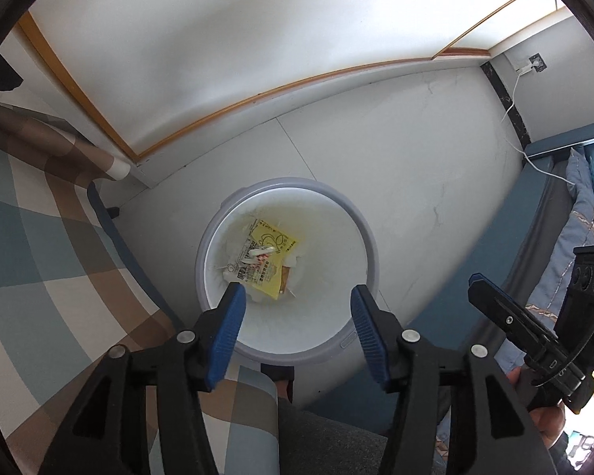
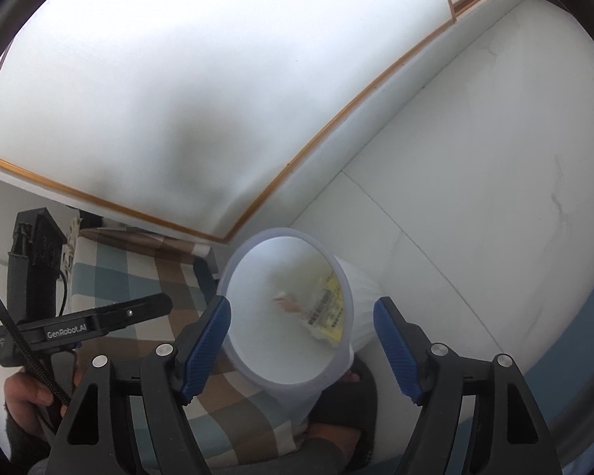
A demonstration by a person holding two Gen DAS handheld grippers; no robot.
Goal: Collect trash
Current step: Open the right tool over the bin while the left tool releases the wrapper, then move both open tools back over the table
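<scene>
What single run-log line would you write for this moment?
stage: trash dropped | left gripper: open above bin | right gripper: open | yellow wrapper: inside bin | held: nothing

Wrapper (image 1: 271, 255) inside bin (image 1: 360, 213)

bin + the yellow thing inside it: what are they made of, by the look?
Bin: likely plastic, pale grey, matte and slightly translucent; the right wrist view shows light passing through its thin wall, and the rim is moulded.
Yellow wrapper: looks like thin printed plastic film or coated paper, flat and creased with black print. Which of the two, the look leaves open.
</scene>
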